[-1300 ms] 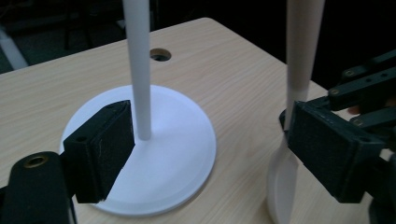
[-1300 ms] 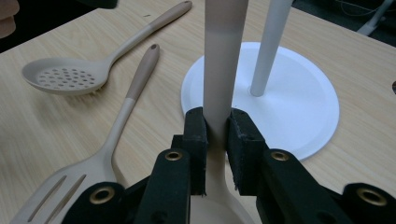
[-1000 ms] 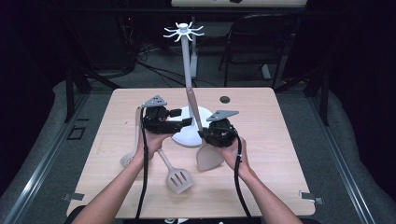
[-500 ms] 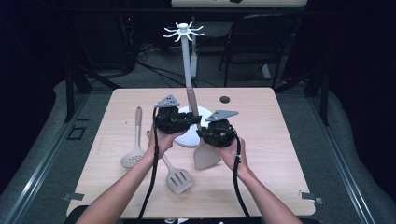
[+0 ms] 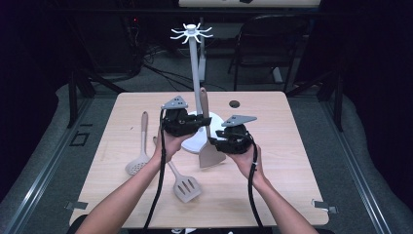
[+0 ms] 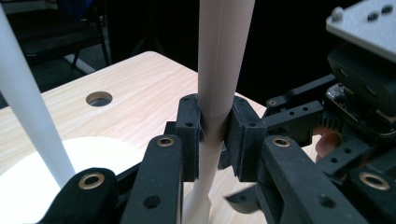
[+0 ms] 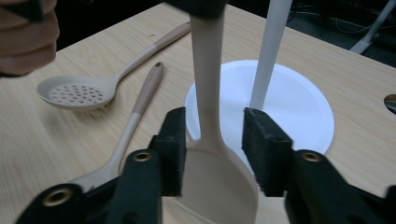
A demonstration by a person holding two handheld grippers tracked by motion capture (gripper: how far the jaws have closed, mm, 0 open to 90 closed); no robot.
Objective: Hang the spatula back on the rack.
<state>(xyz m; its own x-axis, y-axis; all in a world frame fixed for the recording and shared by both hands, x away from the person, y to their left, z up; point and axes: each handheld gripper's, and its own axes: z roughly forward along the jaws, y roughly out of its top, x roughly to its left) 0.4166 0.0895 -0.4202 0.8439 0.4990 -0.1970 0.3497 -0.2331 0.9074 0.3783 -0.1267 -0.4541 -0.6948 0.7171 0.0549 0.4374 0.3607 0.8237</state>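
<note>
A beige solid spatula point(image 5: 211, 157) stands almost upright in front of the white utensil stand point(image 5: 194, 63), its blade down by the stand's round base point(image 5: 194, 143). My left gripper point(image 5: 204, 120) is shut on the spatula's handle point(image 6: 223, 56); its jaws have just been closing, and both pads point(image 6: 189, 135) now press the handle. My right gripper point(image 5: 216, 144) sits lower, at the neck above the blade point(image 7: 217, 186). Its jaws have just been opening and now stand open, with a gap on each side of the neck.
A slotted spoon point(image 5: 140, 147) and a slotted turner point(image 5: 185, 185) lie on the wooden table point(image 5: 292, 185) left of the stand. In the right gripper view the slotted spoon point(image 7: 77, 93) and the slotted turner's handle point(image 7: 140, 98) lie to the left. A round hole point(image 5: 234, 104) pierces the table behind the base.
My left gripper has shifted slightly right and closed on the spatula handle. My right gripper's jaws have parted from the spatula's neck. Both hands otherwise stayed in place.
</note>
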